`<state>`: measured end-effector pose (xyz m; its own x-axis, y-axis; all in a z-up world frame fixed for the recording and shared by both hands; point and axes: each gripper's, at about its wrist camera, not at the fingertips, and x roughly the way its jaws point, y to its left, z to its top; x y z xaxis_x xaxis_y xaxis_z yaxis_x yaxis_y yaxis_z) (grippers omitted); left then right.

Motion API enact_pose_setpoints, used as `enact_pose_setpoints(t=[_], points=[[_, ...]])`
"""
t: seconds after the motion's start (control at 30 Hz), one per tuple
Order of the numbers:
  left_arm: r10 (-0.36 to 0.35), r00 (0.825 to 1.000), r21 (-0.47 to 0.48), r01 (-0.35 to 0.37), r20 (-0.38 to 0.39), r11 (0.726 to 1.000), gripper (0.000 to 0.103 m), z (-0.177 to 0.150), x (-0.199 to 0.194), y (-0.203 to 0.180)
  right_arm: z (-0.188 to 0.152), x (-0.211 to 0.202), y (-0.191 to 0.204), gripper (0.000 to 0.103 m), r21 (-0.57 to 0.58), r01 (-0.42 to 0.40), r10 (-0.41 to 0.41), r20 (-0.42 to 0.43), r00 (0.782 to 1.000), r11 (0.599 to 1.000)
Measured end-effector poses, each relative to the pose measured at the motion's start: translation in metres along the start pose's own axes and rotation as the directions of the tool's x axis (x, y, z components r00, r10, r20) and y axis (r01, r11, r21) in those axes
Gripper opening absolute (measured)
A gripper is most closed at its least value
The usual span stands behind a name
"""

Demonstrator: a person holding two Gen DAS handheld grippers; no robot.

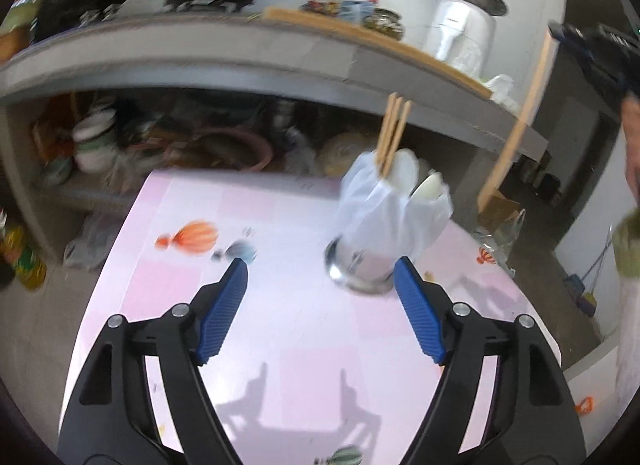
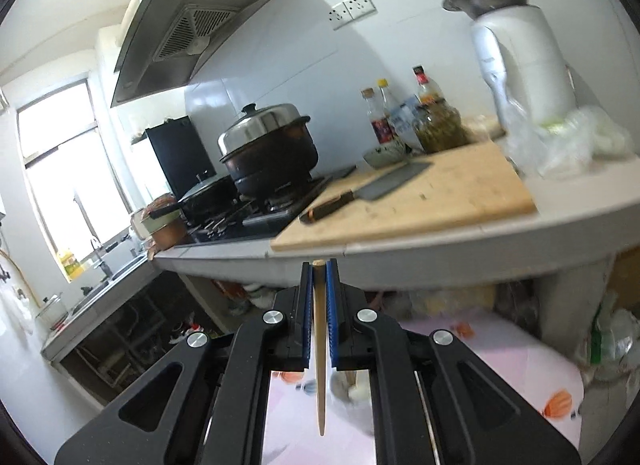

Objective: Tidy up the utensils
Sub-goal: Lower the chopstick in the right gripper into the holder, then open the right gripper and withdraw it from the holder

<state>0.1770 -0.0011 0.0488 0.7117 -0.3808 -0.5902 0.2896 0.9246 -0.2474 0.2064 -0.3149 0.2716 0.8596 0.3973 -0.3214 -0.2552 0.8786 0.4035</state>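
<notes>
A steel utensil holder [image 1: 366, 271] lined with a white plastic bag stands on the pink table [image 1: 280, 329]. Three wooden chopsticks [image 1: 394, 133] and white spoons [image 1: 428, 187] stick out of it. My left gripper [image 1: 320, 265] is open above the table, nothing between its blue pads; the holder sits just beyond its right fingertip. My right gripper [image 2: 319, 265] is raised in front of the counter and shut on a single wooden chopstick [image 2: 320, 365], which hangs point down between the pads. Below it the holder [image 2: 356, 389] shows only as a white blur.
Behind the table runs a grey counter [image 2: 400, 261] carrying a wooden cutting board [image 2: 420, 205] with a cleaver [image 2: 372, 189], a lidded pot [image 2: 268, 149] on the stove, bottles and a white appliance [image 2: 524, 65]. Bowls and basins crowd the shelf [image 1: 160, 141] beneath. A hand [image 1: 630, 145] shows at the right edge.
</notes>
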Motion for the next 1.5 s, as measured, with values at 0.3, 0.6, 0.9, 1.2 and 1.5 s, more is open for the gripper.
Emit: enact_pose_setpoints(t=[0.3, 0.6, 0.9, 1.2, 1.5], points=[[0.081, 0.996, -0.079, -0.083, -0.028, 0.993, 0.075, -0.035, -0.014, 0.037, 0.010, 0.076, 0.010, 0.007, -0.057, 0.066, -0.068, -0.031, 0.997, 0.996], [0.091, 0.996, -0.094, -0.092, -0.022, 0.991, 0.075, -0.037, -0.015, 0.045, -0.031, 0.133, -0.002, 0.007, -0.097, 0.120, -0.132, -0.126, 0.983, 0.988], [0.074, 0.997, -0.104, -0.077, -0.030, 0.992, 0.075, -0.040, -0.011, 0.045, -0.079, 0.161, -0.006, 0.007, -0.112, 0.099, -0.124, -0.248, 0.961, 0.989], [0.066, 0.997, -0.100, -0.069, -0.031, 0.993, 0.075, -0.041, -0.011, 0.041, -0.098, 0.167, -0.007, 0.007, -0.114, 0.097, -0.127, -0.293, 0.948, 0.989], [0.068, 0.997, -0.099, -0.070, -0.028, 0.993, 0.075, -0.041, -0.013, 0.038, -0.092, 0.164, -0.023, 0.008, -0.021, 0.098, -0.099, -0.345, 0.933, 0.995]])
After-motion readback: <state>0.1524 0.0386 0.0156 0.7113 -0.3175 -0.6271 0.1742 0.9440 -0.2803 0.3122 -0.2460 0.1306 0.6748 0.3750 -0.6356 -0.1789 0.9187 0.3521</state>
